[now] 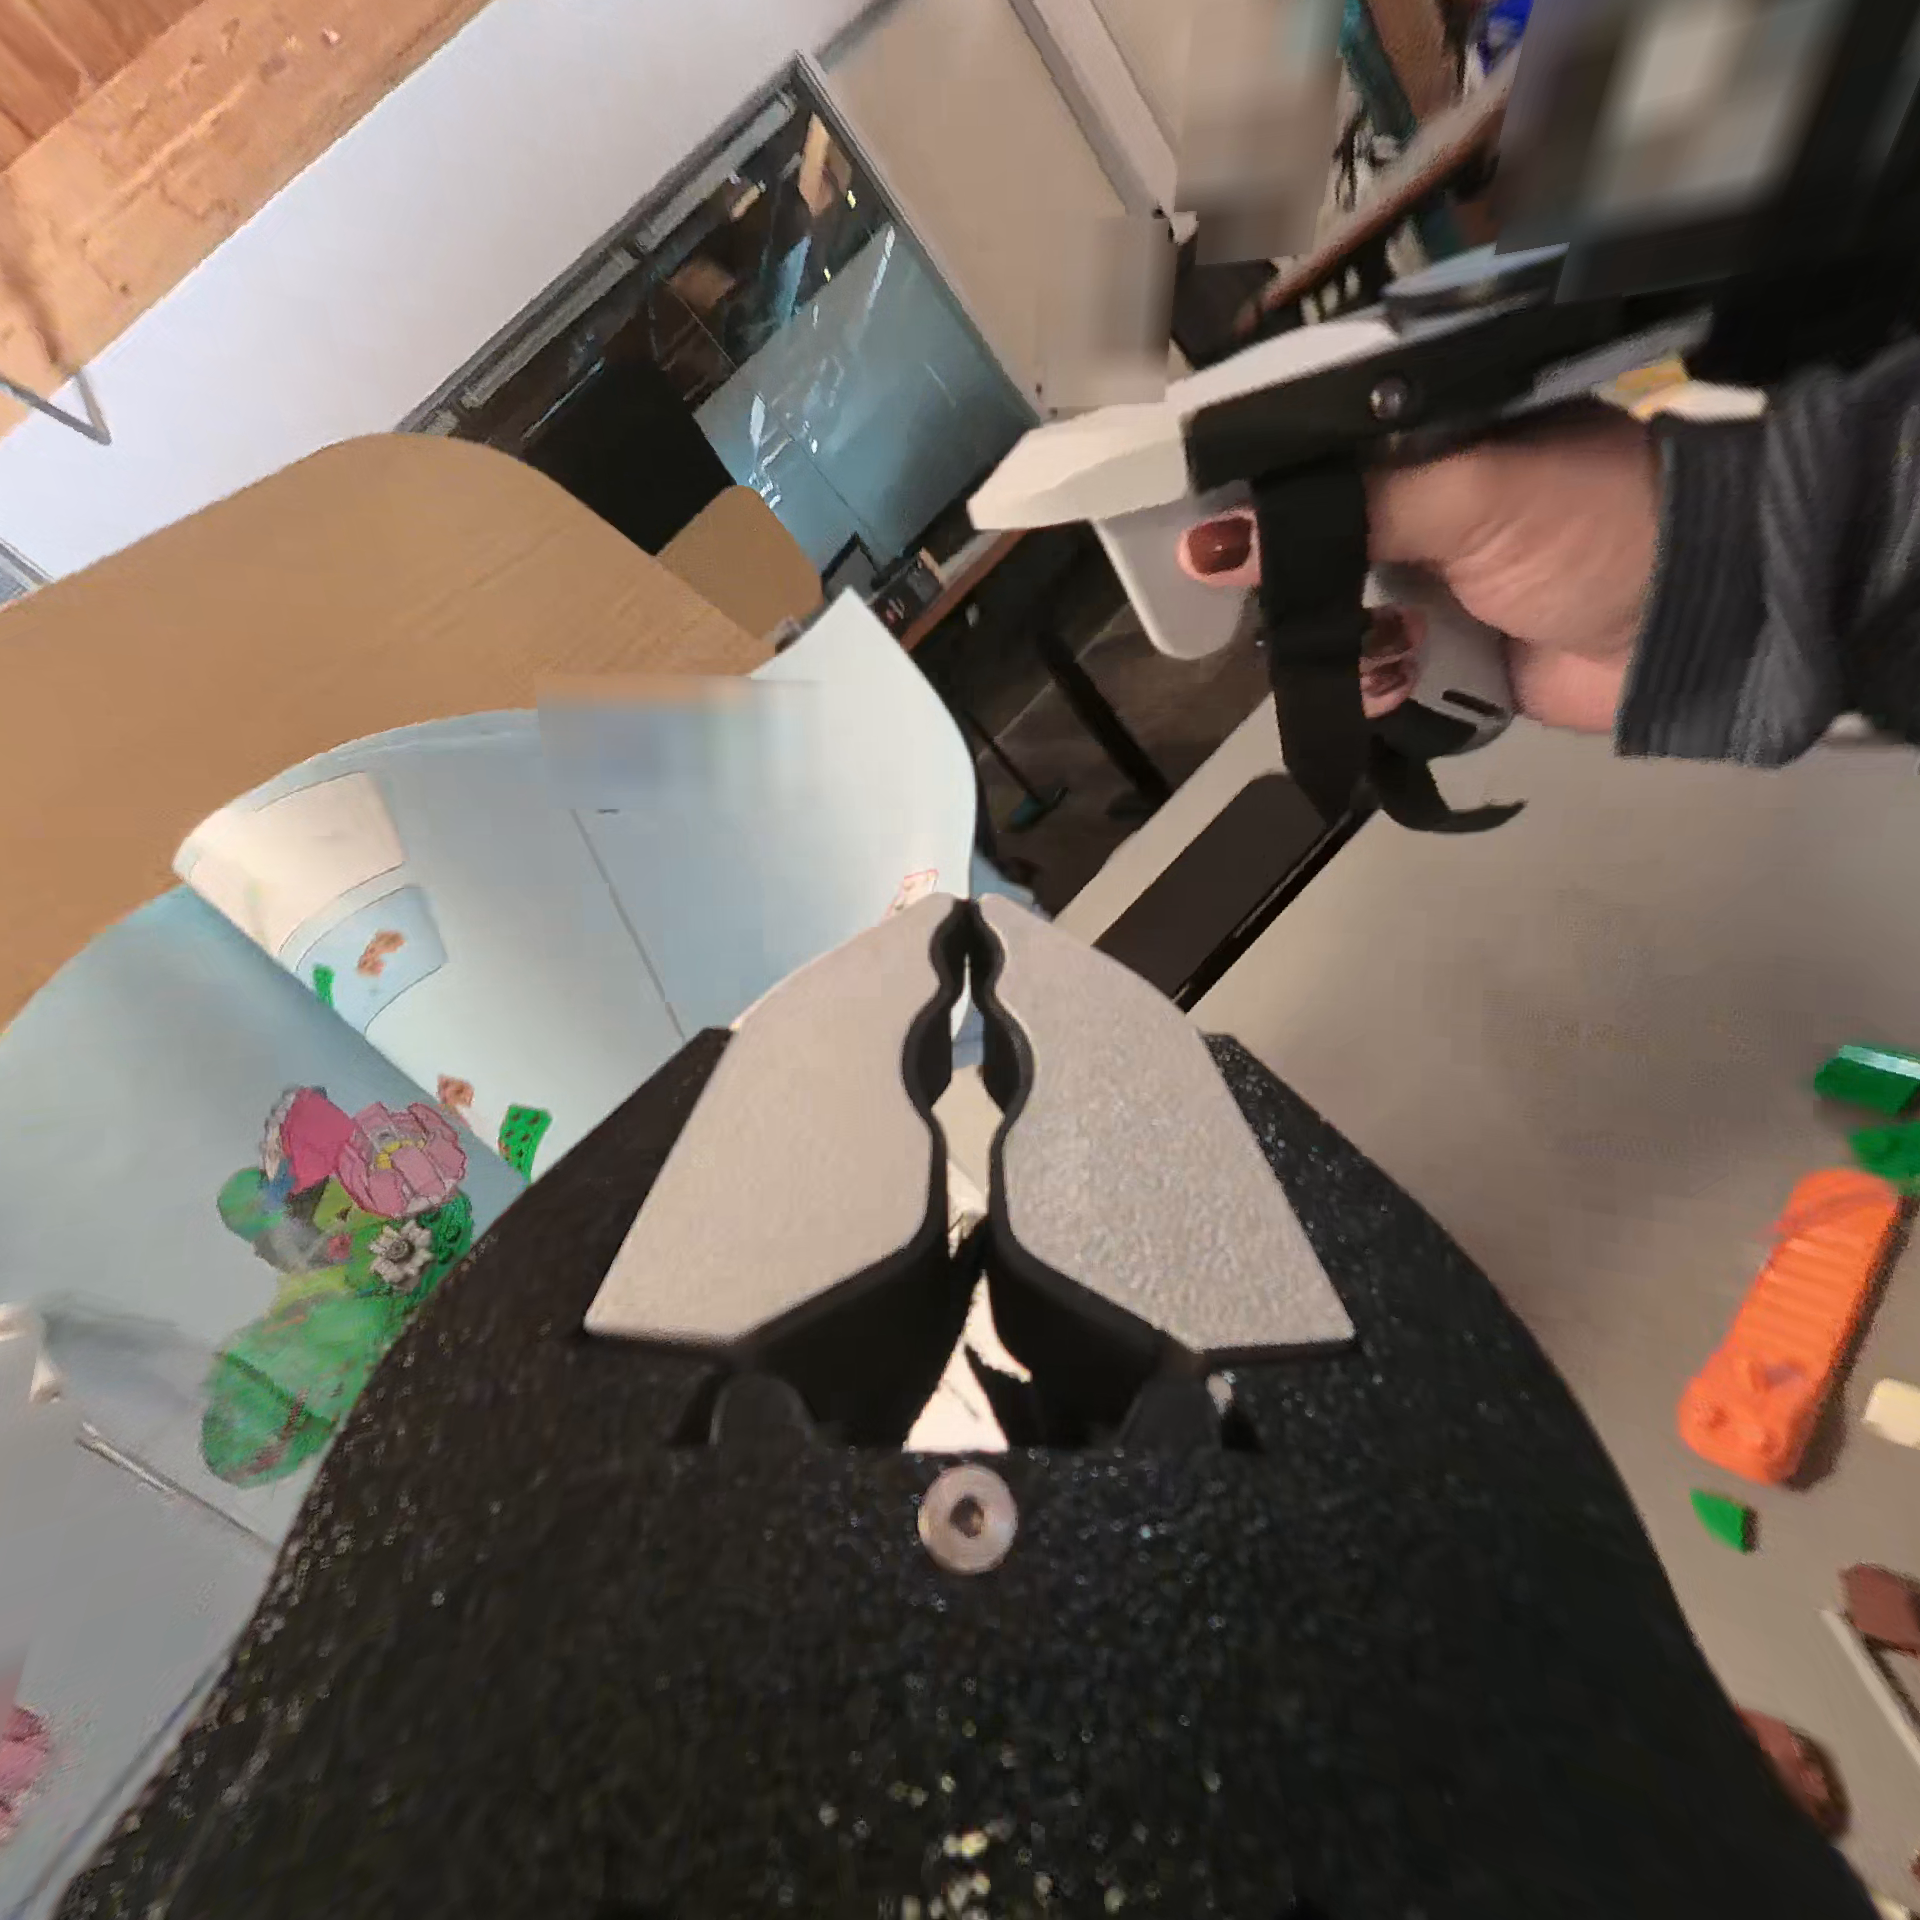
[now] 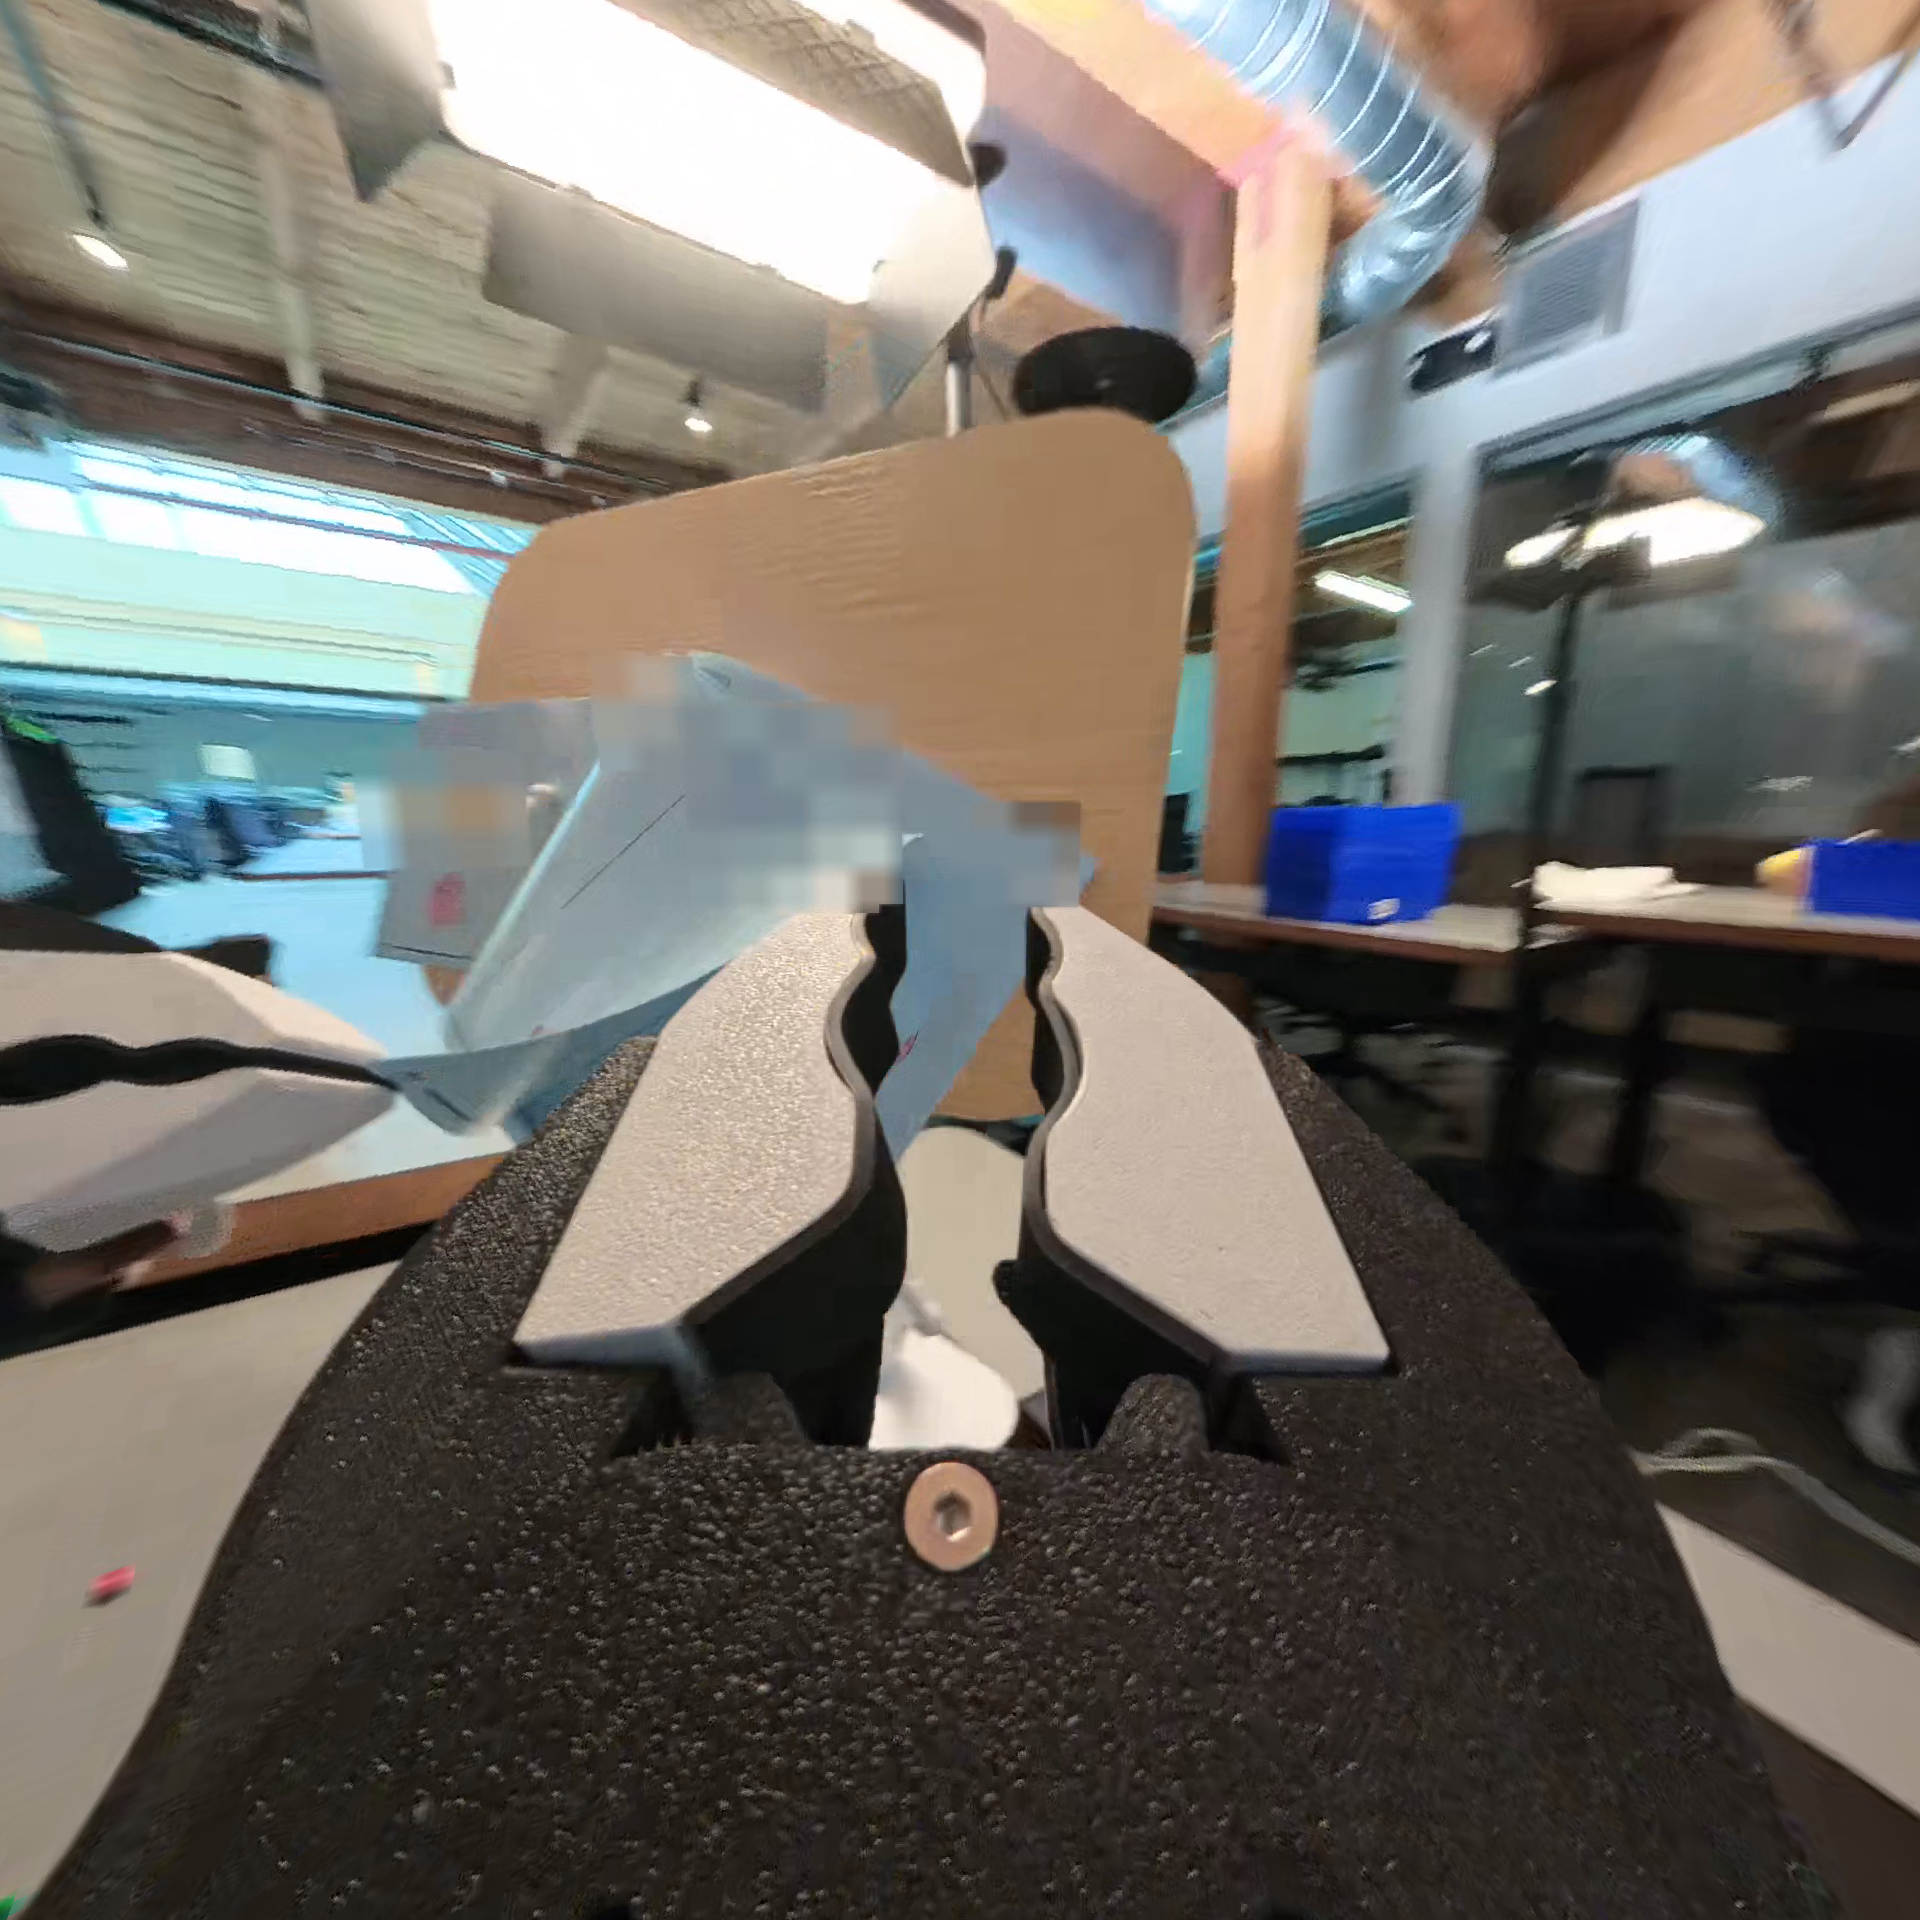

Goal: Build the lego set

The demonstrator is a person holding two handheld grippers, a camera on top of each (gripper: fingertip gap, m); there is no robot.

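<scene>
The pale blue instruction booklet (image 1: 582,914) with a flower-model picture is lifted off the grey table (image 1: 1507,1039). My left gripper (image 1: 971,914) is shut on a page of it; white paper shows between its fingers. In the right wrist view the left gripper (image 2: 379,1081) pinches the booklet (image 2: 665,914) at its lower left corner. My right gripper (image 2: 966,925) is open, and the booklet's right edge hangs in the gap between its fingers. It shows in the left wrist view (image 1: 982,509), held by a hand, up to the right of the booklet. Loose green bricks (image 1: 1870,1081) lie on the table.
A brown cardboard sheet (image 1: 312,623) stands behind the booklet. An orange brick separator (image 1: 1787,1320), a small green piece (image 1: 1720,1522), a cream piece (image 1: 1891,1413) and brown pieces (image 1: 1881,1621) lie at the right. Blue bins (image 2: 1361,862) sit on a far table.
</scene>
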